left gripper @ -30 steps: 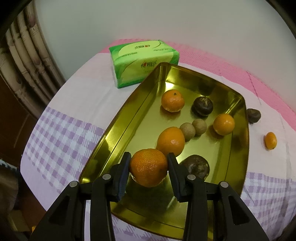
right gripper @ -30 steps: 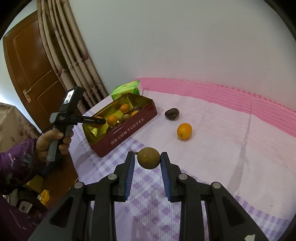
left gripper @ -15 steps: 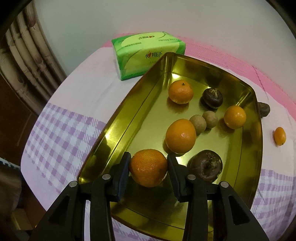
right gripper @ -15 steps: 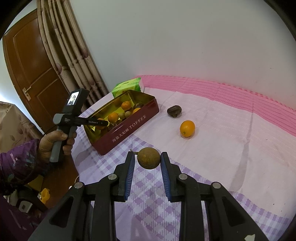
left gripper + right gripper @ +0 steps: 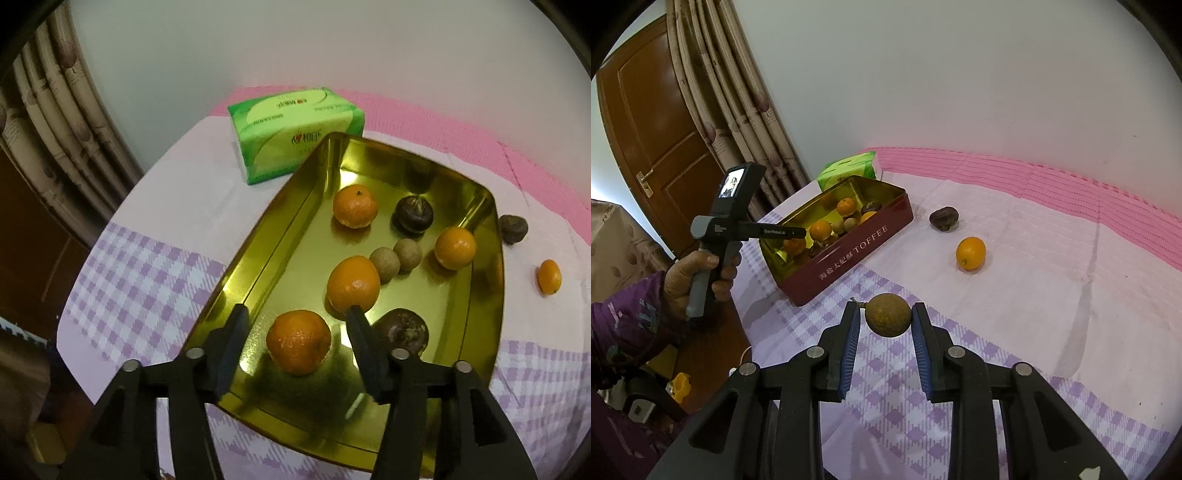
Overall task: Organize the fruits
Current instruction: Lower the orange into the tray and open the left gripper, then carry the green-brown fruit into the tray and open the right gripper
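Observation:
In the left wrist view my left gripper (image 5: 295, 317) is open over the near end of a gold tin (image 5: 266, 236). A mandarin (image 5: 298, 342) lies on the tin floor between the fingers, free of both. Several other oranges, two small brown fruits and two dark fruits lie further in. In the right wrist view my right gripper (image 5: 885, 314) is shut on a small round brown fruit (image 5: 887, 314), held above the checked cloth. The tin (image 5: 849, 251), red outside, stands to the left. A dark fruit (image 5: 943, 218) and an orange (image 5: 970, 253) lie on the cloth beyond.
A green tissue pack (image 5: 295, 125) lies behind the tin, near the wall. Curtains (image 5: 738, 110) and a wooden door (image 5: 657, 133) are at the left. The table edge (image 5: 92, 339) drops off at the left. The dark fruit (image 5: 512, 229) and orange (image 5: 549, 276) lie right of the tin.
My left gripper has opened and let the mandarin down onto the tin floor. My right gripper still holds the brown fruit and has shifted only slightly.

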`<state>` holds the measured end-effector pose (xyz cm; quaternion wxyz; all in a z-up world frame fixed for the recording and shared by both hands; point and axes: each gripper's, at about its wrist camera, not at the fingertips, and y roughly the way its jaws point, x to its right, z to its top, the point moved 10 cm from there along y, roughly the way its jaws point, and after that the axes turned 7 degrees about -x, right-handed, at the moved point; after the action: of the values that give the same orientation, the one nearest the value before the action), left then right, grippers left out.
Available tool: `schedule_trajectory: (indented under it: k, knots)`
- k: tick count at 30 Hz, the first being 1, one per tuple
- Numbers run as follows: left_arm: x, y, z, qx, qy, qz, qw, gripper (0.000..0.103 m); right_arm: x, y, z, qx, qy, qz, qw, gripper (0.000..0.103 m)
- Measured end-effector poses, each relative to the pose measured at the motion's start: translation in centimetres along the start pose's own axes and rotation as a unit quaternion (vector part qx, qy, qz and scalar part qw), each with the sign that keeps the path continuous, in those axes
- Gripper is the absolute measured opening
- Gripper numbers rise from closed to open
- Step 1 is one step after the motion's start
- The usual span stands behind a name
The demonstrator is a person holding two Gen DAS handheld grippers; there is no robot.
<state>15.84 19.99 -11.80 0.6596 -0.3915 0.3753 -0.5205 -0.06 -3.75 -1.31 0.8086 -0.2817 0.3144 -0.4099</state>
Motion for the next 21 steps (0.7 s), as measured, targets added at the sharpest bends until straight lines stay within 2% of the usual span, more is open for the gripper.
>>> schedule_trajectory:
  k: [8, 12, 15, 21]
  knots:
    - [0.6, -3.4, 0.5, 0.029, 0.004, -0.006, 0.9996, 0.07, -0.4, -0.2, 0.1, 0.002, -0.002, 0.001, 1.0, 0.026]
    - [-0.2, -5.7, -0.2, 0.043, -0.024, -0.002, 0.9988, 0.073, -0.9, -0.4, 0.3, 0.005, -0.004, 0.004, 1.0, 0.026]
    - [-0.9, -7.5, -1.5, 0.05, -0.046, 0.002, 0.9977, 0.08, -1.5, -0.4, 0.6, 0.006, -0.009, 0.009, 1.0, 0.026]
    - [-1.5, -9.4, -5.2, 0.035, -0.089, -0.005, 0.9954, 0.081, -3.4, 0.2, 1.7, 0.007, -0.024, 0.023, 0.999, 0.026]
